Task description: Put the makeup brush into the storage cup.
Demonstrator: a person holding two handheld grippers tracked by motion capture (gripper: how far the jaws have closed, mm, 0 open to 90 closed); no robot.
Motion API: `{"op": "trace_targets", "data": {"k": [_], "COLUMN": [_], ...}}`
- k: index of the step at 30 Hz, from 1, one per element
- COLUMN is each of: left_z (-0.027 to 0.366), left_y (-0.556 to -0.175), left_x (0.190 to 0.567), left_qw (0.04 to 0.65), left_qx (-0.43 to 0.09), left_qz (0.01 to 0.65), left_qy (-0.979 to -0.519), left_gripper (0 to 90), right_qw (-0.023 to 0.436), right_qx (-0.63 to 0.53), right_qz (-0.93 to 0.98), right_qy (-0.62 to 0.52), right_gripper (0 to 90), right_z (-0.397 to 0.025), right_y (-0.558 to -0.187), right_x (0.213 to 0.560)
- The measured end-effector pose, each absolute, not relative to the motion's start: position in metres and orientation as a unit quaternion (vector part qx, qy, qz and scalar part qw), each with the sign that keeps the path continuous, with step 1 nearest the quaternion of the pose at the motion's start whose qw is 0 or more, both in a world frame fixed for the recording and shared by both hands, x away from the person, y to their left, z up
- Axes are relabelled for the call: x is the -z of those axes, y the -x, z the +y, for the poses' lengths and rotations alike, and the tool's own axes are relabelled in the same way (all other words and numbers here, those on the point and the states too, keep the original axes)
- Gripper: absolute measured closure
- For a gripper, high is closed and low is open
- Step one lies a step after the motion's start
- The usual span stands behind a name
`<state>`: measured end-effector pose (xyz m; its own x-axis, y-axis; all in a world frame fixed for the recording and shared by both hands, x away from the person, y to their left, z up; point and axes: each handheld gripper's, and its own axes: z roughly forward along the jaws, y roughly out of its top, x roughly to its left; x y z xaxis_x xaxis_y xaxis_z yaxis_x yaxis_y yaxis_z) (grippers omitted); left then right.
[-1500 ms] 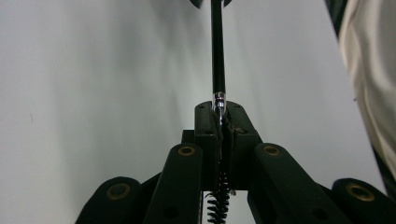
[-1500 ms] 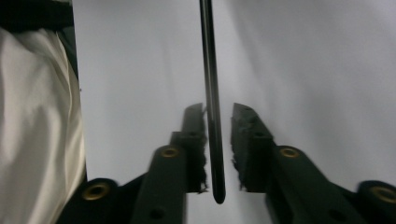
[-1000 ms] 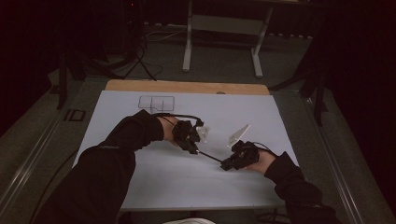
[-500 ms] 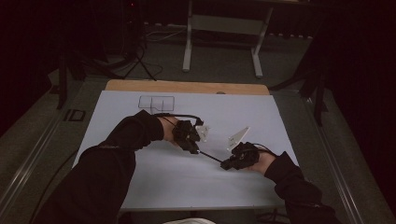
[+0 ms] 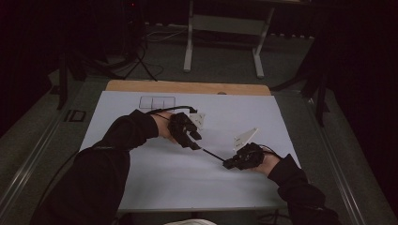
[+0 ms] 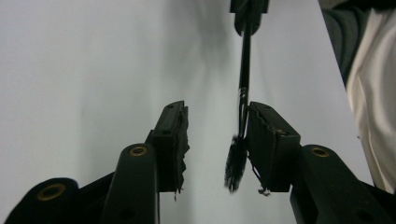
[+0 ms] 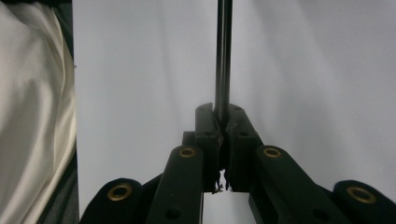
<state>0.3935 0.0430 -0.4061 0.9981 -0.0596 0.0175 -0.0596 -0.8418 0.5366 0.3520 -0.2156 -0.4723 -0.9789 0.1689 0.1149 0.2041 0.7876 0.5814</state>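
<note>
Thin black rod [image 5: 213, 155] spanned frame centre, clamped in right hand-held gripper [image 5: 228, 164], brushy end between wide-open left hand-held gripper [image 5: 196, 146] jaws, long axis upper-left to lower-right over table [image 5: 155, 178].

Thin black rod [image 6: 243, 70]: smooth, slightly glossy, frayed bristly tip low in frame. Left hand-held gripper [image 6: 215, 140]: matt black plastic, brass-coloured rivets, rough worn pads. Desk [image 5: 155, 173]: matt white sheet; bare wood strip [image 5: 187, 87] along upper edge. Sleeve [image 5: 126, 136]: dark cloth.

Black long sleeves cover both forearms. Each black gripper [image 5: 187, 133] carries 2 blocky jaws on arms with brass-ringed pivot holes, a cable trailing behind.
</note>
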Motion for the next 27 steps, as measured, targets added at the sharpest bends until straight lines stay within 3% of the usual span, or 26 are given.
{"op": "trace_targets", "data": {"k": [10,16,27], "left_z": [0.054,0.052,0.041], "left_y": [-0.395,-0.397,-0.397], "left_x": [0.412,0.406,0.408], "left_qw": [0.316,0.325,0.281], "left_qx": [0.018,0.037,0.062], "left_qz": [-0.008,-0.009,-0.024], "left_qy": [-0.949,-0.945,-0.957], "left_gripper": [57.1,64.9,85.3], "right_qw": [0.019,0.016,0.009], "right_qx": [0.333,0.337,0.331], "right_qz": [-0.938,-0.936,-0.939], "right_qy": [0.091,0.101,0.096], "right_gripper": [85.7,85.7,85.6], "right_z": [-0.216,-0.218,-0.217], "right_y": [-0.353,-0.357,-0.356], "right_x": [0.470,0.471,0.475]}}
